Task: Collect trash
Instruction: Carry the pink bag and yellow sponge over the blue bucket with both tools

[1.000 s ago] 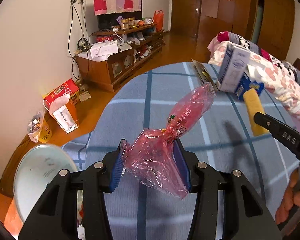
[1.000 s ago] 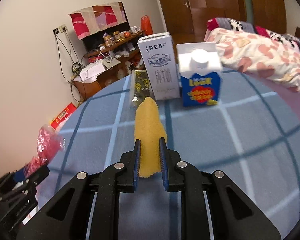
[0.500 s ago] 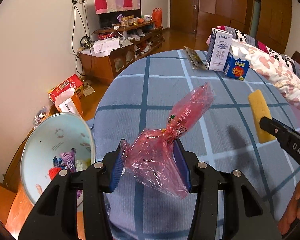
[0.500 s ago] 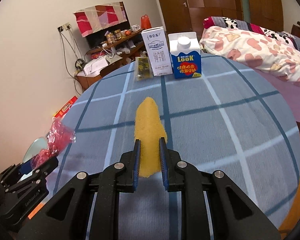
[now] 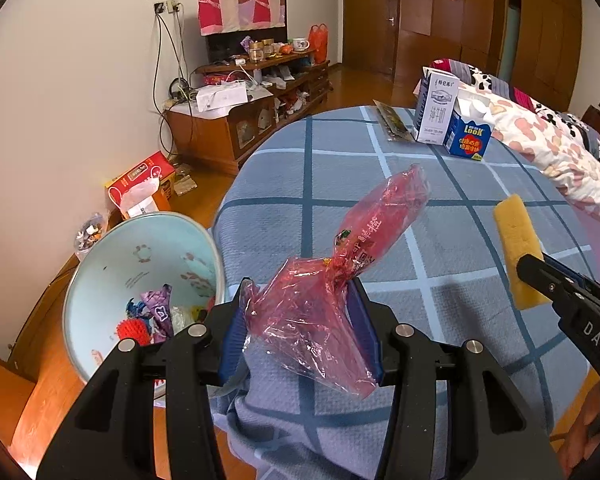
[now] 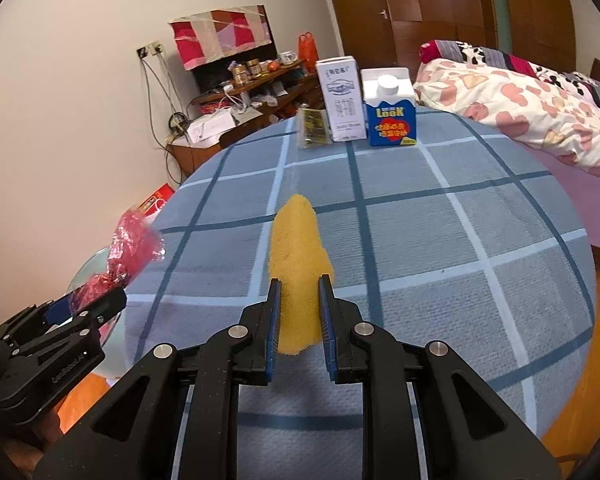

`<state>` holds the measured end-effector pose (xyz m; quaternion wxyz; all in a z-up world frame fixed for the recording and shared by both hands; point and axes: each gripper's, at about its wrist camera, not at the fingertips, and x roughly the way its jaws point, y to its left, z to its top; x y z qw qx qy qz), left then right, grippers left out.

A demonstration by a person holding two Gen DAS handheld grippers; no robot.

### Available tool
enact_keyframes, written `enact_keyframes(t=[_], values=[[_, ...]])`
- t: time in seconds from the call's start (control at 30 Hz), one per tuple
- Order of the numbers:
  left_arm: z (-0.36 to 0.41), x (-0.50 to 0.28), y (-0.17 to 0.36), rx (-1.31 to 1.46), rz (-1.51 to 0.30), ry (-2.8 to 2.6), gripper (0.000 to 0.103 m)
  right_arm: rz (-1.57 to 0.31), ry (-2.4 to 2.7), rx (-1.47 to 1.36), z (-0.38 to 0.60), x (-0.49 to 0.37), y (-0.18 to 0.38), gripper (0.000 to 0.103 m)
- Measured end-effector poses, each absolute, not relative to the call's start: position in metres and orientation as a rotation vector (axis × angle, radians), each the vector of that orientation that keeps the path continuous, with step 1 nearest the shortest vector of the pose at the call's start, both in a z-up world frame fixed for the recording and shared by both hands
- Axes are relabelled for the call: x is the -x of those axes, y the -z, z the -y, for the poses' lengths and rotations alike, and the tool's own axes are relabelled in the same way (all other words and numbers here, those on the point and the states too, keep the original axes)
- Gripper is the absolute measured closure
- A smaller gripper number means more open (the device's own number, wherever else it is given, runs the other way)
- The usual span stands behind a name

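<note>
While both my jaws are loaded, the bin is what matters: the pale blue trash bin [image 5: 140, 280] sits on the floor down to my left, just off the edge of the checked surface [image 5: 439, 280]. My left gripper [image 5: 300, 332] is clamped on a crinkly red plastic wrapper [image 5: 339, 280], long end poking up and away from me, and it's clearly the nearer one to the bin. My right gripper [image 6: 298, 316] is pinched on a yellow sponge [image 6: 298, 256], pointing forward and angled down over the surface. I'd guess left drops first. Two milk cartons [image 6: 367, 104] are yet to be collected.
</note>
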<state>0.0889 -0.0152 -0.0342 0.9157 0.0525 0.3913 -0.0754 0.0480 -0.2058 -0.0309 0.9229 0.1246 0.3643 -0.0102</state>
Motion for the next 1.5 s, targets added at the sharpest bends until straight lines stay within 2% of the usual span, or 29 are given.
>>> enact_keyframes(t=[0.9,1.5], values=[[-0.032,-0.07,0.028,-0.075,-0.782,0.093,0.056,-0.736,-0.097,-0.174,0.145,-0.038,0.02,0.084],[-0.089,-0.076,0.022,-0.012,-0.764,-0.023,0.056,-0.739,-0.212,-0.104,0.088,-0.051,0.016,0.084]])
